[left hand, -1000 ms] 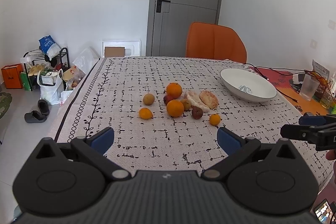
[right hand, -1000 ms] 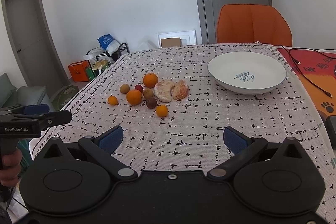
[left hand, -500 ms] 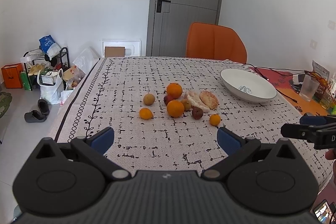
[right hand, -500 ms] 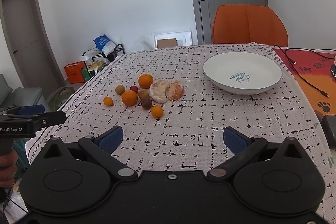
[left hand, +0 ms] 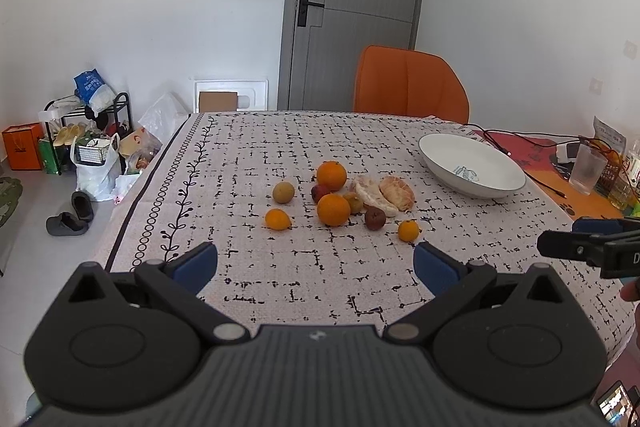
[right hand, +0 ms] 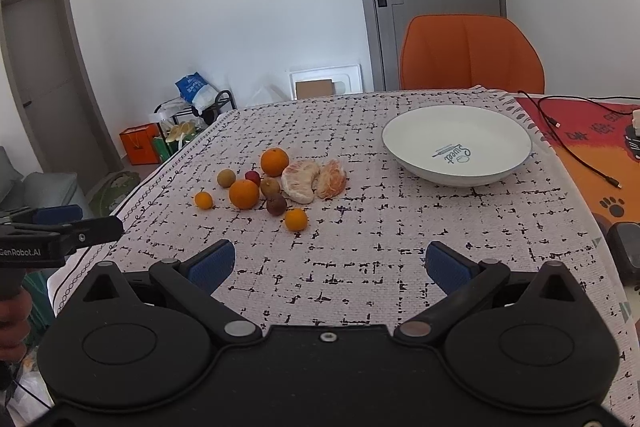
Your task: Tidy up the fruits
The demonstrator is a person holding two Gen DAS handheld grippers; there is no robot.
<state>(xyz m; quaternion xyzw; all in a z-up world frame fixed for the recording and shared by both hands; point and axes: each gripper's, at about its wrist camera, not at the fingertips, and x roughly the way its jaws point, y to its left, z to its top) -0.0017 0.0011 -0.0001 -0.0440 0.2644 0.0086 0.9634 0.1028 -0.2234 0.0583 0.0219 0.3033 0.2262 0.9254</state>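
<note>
A cluster of fruit lies mid-table: two large oranges (left hand: 333, 209) (right hand: 274, 161), small tangerines (left hand: 277, 219) (right hand: 296, 219), peeled citrus segments (left hand: 397, 192) (right hand: 301, 183), a red fruit (left hand: 320, 192), brownish round fruits (left hand: 283, 192) (right hand: 276, 204). An empty white bowl (left hand: 472, 169) (right hand: 457, 145) stands to the right. My left gripper (left hand: 316, 265) is open and empty, held short of the fruit. My right gripper (right hand: 331, 267) is open and empty, near the table's front; it also shows at the left wrist view's right edge (left hand: 576, 239).
The table has a patterned cloth (right hand: 400, 227). An orange chair (left hand: 410, 85) stands at the far side. Black cables (right hand: 576, 151) cross a red mat at the right. A glass (left hand: 587, 169) and bottles stand far right. Bags and a rack (left hand: 86, 131) sit on the floor left.
My right gripper has drifted slightly right and forward, so the fruit and bowl shifted left in its view. The left gripper has barely moved. Both stay open.
</note>
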